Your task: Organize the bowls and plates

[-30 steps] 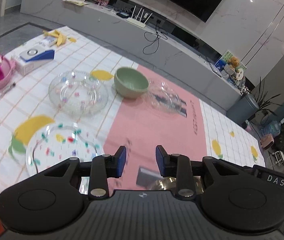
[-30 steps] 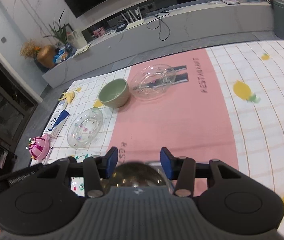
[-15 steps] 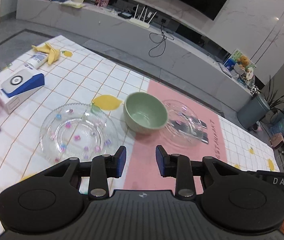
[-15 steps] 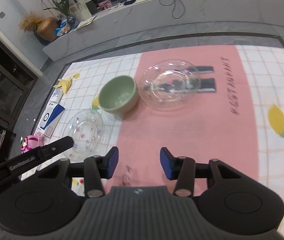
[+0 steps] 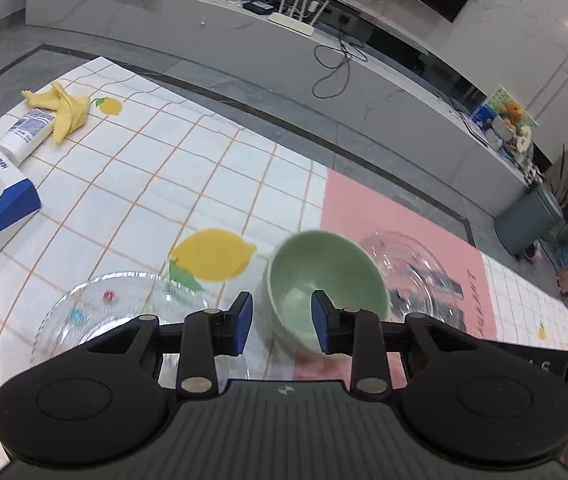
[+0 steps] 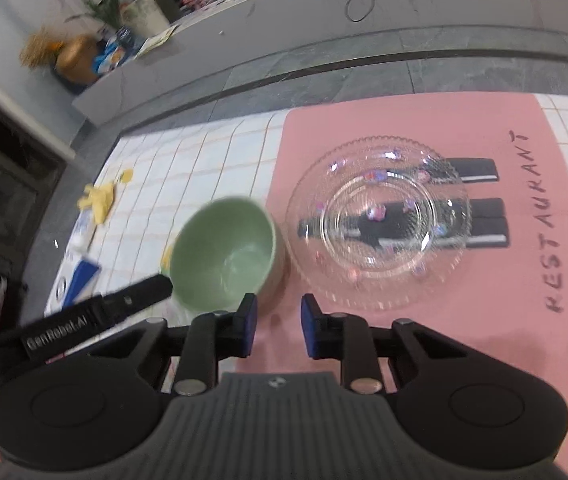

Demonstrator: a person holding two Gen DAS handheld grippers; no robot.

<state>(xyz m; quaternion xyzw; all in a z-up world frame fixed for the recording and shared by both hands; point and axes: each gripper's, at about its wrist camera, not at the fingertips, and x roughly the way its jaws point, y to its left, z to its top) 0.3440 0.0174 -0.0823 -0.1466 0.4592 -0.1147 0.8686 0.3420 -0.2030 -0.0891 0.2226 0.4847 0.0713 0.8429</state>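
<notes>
While the green bowl [image 5: 326,280] sits on the worktop [image 5: 187,184] at the edge of the pink mat [image 6: 524,320], the left hand-held gripper [image 5: 279,326] hangs right over its near rim. Its blue pads are a little way apart and hold nothing. The right hand-held gripper [image 6: 277,326] has just been closing; its pads stand close together with only mat between them. A clear glass plate [image 6: 380,220] lies just beside the bowl on the mat. Another clear plate [image 5: 119,308] lies on the bowl's other side.
</notes>
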